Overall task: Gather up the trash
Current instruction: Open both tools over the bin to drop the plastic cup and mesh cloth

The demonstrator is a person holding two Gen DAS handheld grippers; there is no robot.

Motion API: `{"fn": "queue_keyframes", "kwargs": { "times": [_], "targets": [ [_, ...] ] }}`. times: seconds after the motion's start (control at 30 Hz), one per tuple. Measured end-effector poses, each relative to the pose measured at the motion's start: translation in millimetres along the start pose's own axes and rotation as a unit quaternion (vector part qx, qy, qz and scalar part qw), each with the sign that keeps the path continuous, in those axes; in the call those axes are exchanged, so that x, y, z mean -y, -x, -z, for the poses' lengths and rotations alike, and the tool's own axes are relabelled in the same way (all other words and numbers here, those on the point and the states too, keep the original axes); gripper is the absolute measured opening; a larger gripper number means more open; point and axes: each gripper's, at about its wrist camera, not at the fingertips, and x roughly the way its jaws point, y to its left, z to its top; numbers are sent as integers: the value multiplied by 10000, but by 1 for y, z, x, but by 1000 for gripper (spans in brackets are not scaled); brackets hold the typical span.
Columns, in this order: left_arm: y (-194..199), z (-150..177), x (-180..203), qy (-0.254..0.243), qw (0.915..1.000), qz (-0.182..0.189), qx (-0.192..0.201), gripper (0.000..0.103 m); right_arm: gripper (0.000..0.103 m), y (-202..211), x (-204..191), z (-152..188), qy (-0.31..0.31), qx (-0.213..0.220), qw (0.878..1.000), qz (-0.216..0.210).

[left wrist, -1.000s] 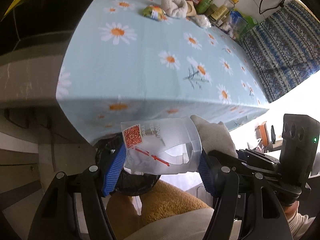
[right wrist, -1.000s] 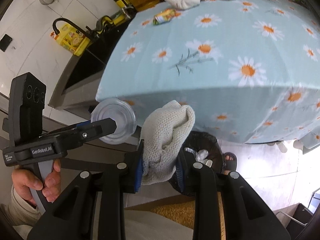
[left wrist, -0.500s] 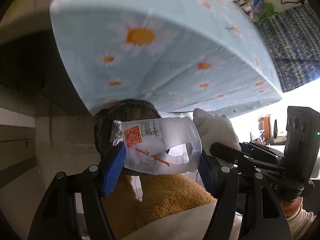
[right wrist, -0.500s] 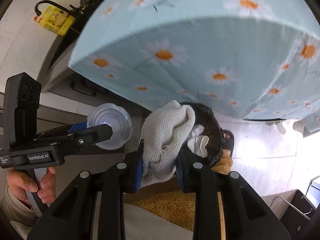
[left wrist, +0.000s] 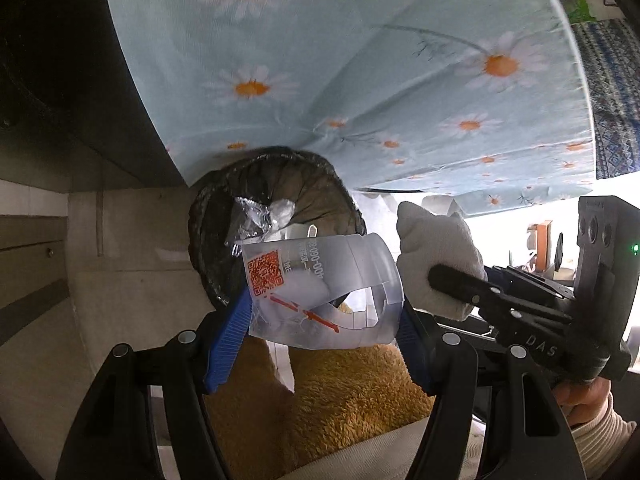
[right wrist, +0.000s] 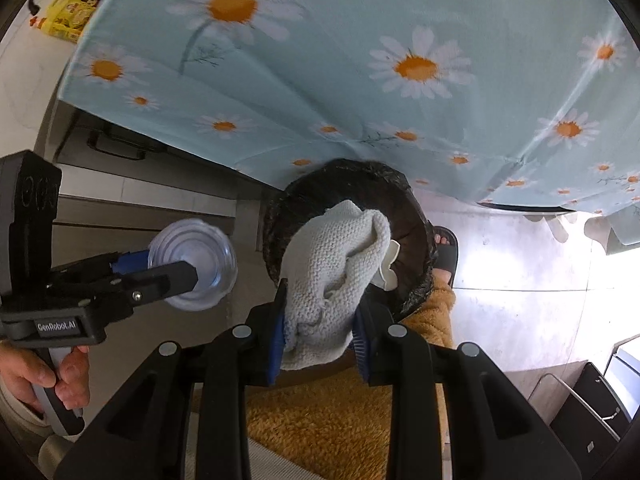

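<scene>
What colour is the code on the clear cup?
Orange-red, on the clear cup; left wrist view shows it best.

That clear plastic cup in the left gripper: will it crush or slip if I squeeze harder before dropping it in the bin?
Probably crushable: the clear plastic cup looks thin, with a cut-out wall near its rim. Likely light, since only a little wadded white stuff shows inside. Its smooth wall may slip, though the left gripper has ribbed blue pads on both sides. The bin lies just beyond.

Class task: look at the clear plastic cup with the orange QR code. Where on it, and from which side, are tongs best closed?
Grip the clear plastic cup across its side wall, one pad on each opposite flank, coming from its side. The left tongs hold it so. The thin wall is cut open and probably flexes, so squeeze lightly.
</scene>
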Motion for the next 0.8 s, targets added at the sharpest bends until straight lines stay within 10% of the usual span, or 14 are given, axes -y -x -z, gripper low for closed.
{"fn": "queue_keyframes", "kwargs": {
  "times": [0.8],
  "targets": [
    [-3,-8,-3,136,9998,-56,-122,81,47,6,13,-16,-230,111,9997,-40]
  ]
}}
